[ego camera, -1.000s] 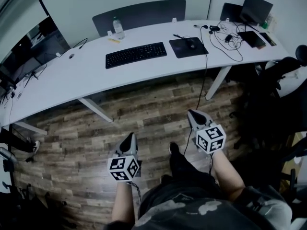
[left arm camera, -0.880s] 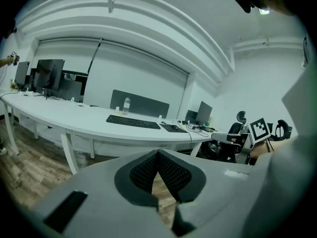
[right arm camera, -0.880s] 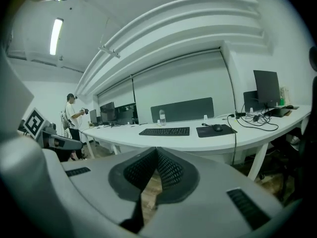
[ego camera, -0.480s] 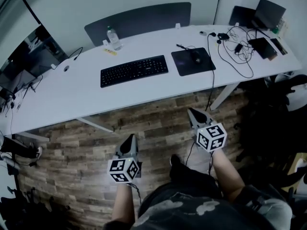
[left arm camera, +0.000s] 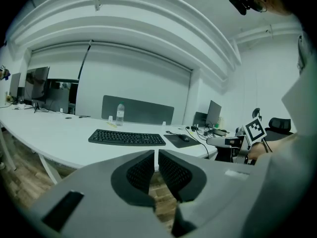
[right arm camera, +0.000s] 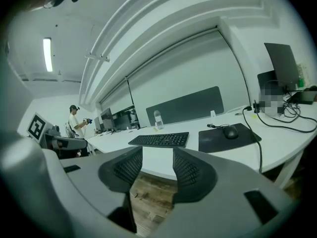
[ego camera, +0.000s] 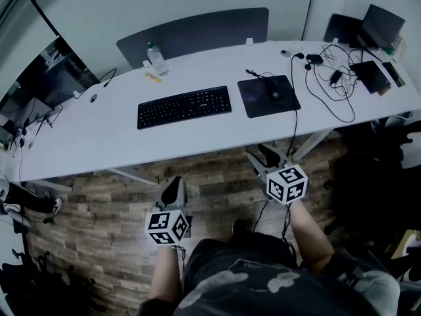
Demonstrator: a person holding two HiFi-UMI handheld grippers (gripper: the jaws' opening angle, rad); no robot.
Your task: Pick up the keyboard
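A black keyboard [ego camera: 184, 106] lies flat on the long white desk [ego camera: 99, 133], near its middle. Both grippers hang over the wood floor in front of the desk, short of its edge and apart from the keyboard. My left gripper [ego camera: 175, 183] is shut, its pads together with nothing between them, and the keyboard [left arm camera: 127, 138] shows ahead of it [left arm camera: 155, 153]. My right gripper [ego camera: 262, 155] points at the desk edge; its jaws are opening and hold nothing. Through that gap [right arm camera: 157, 151] the keyboard [right arm camera: 161, 140] sits ahead and slightly left.
Right of the keyboard a black mouse pad [ego camera: 268, 95] carries a mouse, its cable hanging off the desk edge. A water bottle [ego camera: 156, 56] stands behind the keyboard by a dark divider panel [ego camera: 194, 31]. Cables and screens [ego camera: 381, 25] crowd the desk's right end. A person [right arm camera: 75, 123] stands far off.
Both grippers have moved forward toward the desk, which now sits closer in the head view. The right gripper's jaws have parted; the left stays shut.
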